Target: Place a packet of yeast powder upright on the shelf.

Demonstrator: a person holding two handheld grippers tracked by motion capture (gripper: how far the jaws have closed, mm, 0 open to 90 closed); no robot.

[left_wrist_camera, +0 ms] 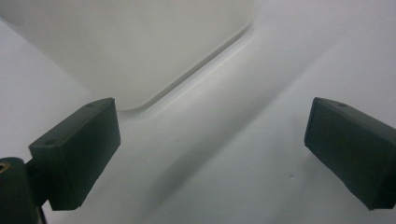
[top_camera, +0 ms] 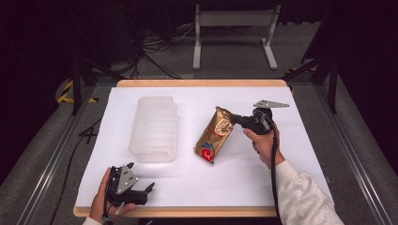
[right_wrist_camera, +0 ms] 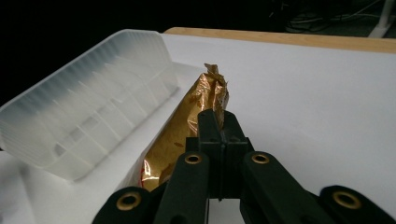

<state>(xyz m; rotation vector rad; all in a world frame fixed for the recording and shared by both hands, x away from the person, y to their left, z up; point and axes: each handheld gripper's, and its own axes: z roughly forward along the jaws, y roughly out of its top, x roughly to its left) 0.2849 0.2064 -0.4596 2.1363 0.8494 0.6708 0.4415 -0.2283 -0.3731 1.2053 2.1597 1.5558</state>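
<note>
From above your side of the table you look forward and down on the whole white table top (top_camera: 281, 164) and the floor beyond. Your left gripper view sits low and close over that surface, facing a corner of the translucent bin (left_wrist_camera: 140, 46). Your right gripper view looks along its jaws across the table, sharing the bin and the gold bag (right_wrist_camera: 187, 126) with the high view.

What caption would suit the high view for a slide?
Right gripper pinches a gold bag by its top beside a clear plastic bin; left gripper rests open.
</note>
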